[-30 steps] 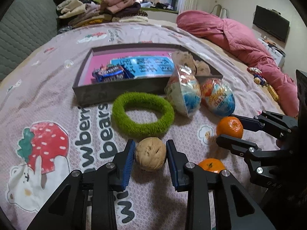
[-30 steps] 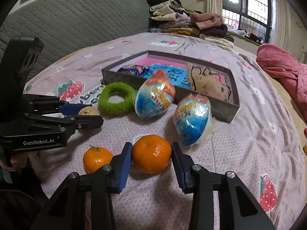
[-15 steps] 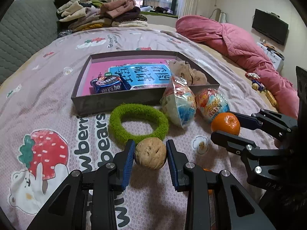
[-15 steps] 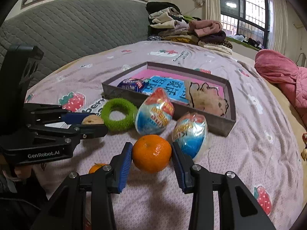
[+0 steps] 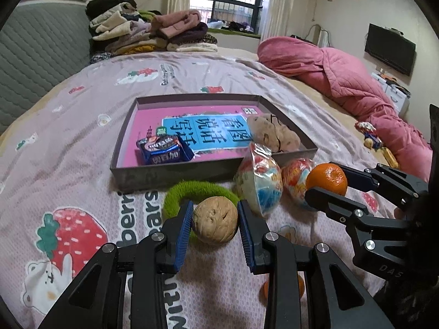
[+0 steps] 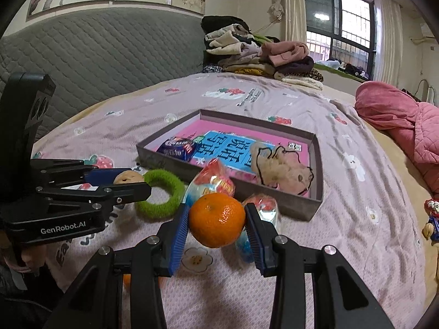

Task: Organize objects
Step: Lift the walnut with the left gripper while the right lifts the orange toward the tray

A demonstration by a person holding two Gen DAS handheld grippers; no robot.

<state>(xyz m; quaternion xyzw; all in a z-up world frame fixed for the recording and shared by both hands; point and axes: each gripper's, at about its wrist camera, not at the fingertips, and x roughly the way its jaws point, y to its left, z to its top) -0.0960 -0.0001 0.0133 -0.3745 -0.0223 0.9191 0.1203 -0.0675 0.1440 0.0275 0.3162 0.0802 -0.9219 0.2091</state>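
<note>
now the left gripper (image 5: 214, 220) squeezes a walnut (image 5: 214, 220) and the right gripper (image 6: 216, 219) squeezes an orange (image 6: 216, 220), both up off the bed; the gray box (image 5: 175, 172) sits straight ahead, mid-frame, its long side facing them

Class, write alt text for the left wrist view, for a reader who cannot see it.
The left gripper clamps a walnut above a strawberry-print bedspread, while the right gripper holds a mandarin alongside. Ahead lie a green fuzzy ring, two wrapped toy eggs and a shallow grey box.
</note>
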